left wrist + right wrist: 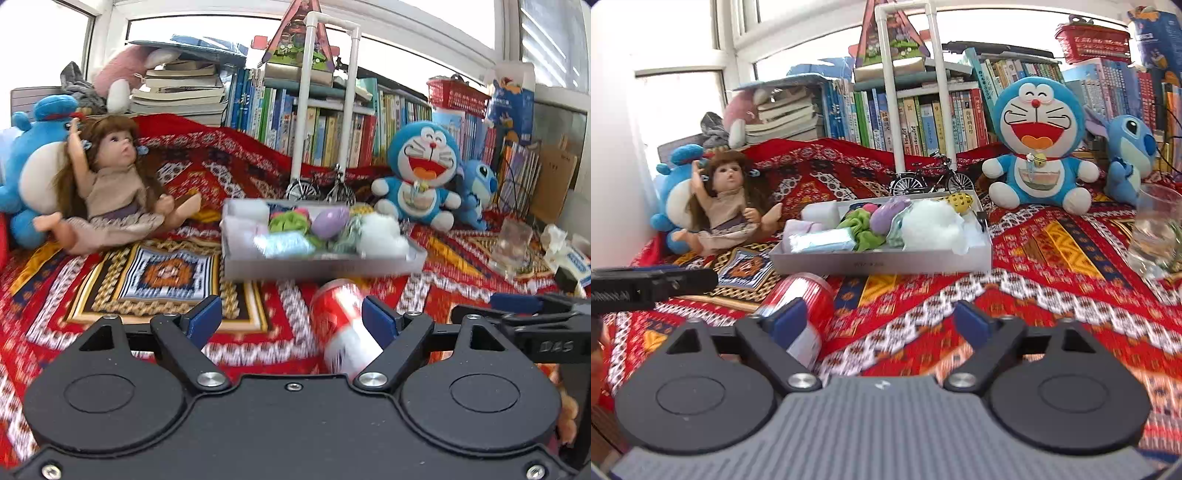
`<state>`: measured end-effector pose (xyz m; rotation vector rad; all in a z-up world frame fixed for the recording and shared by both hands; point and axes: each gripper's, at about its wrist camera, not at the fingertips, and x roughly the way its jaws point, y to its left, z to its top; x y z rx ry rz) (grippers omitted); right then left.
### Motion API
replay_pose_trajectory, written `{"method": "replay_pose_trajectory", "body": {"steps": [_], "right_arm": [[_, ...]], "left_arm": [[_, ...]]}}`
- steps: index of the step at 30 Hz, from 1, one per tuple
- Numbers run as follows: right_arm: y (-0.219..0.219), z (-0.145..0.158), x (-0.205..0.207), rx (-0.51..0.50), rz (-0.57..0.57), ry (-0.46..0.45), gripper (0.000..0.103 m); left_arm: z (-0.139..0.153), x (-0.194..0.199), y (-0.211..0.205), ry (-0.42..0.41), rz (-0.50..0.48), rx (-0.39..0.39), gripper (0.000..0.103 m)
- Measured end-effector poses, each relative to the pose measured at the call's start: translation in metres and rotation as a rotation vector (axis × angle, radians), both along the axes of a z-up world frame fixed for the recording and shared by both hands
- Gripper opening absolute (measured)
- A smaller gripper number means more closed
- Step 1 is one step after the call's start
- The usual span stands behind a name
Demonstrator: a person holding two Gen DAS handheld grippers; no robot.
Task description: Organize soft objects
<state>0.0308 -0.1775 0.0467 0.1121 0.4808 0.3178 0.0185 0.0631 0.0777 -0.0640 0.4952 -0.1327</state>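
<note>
A grey tray (317, 264) (879, 264) sits on the red patterned cloth and holds several soft items. Among them are white fluff (380, 229) (931, 221), a purple plush (328, 221) (886, 218), a green cloth (288, 221) (864, 229) and a pale blue pack (280, 245) (823, 240). My left gripper (291, 314) stands open in front of the tray, nothing pressed between its pads. A red and white can (343, 325) (805, 295) lies on the cloth by its right finger. My right gripper (879, 317) is open and empty, to the can's right.
A doll (110, 184) (727, 206) and a blue plush (33, 166) sit at the left. A Doraemon plush (421, 173) (1038, 140), a Stitch plush (1126, 155) and a glass (1156, 232) are at the right. A toy bicycle (931, 181), white pipe frame and books stand behind the tray.
</note>
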Motion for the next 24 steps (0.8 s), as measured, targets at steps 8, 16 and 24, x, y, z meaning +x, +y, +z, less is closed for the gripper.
{"method": "replay_pose_trajectory", "body": {"steps": [8,16,24], "right_arm": [[0.017,-0.023,-0.031,-0.130,0.003,0.045,0.100],[0.031,-0.039,-0.034,-0.209,-0.009,0.093,0.100],[0.032,-0.048,-0.031,-0.235,-0.045,0.146,0.101]], "left_arm": [[-0.040,-0.036,-0.002,0.126,0.037,-0.013,0.082],[-0.068,-0.035,-0.007,0.194,0.071,0.024,0.082],[-0.070,-0.031,-0.014,0.207,0.060,0.040,0.095]]}}
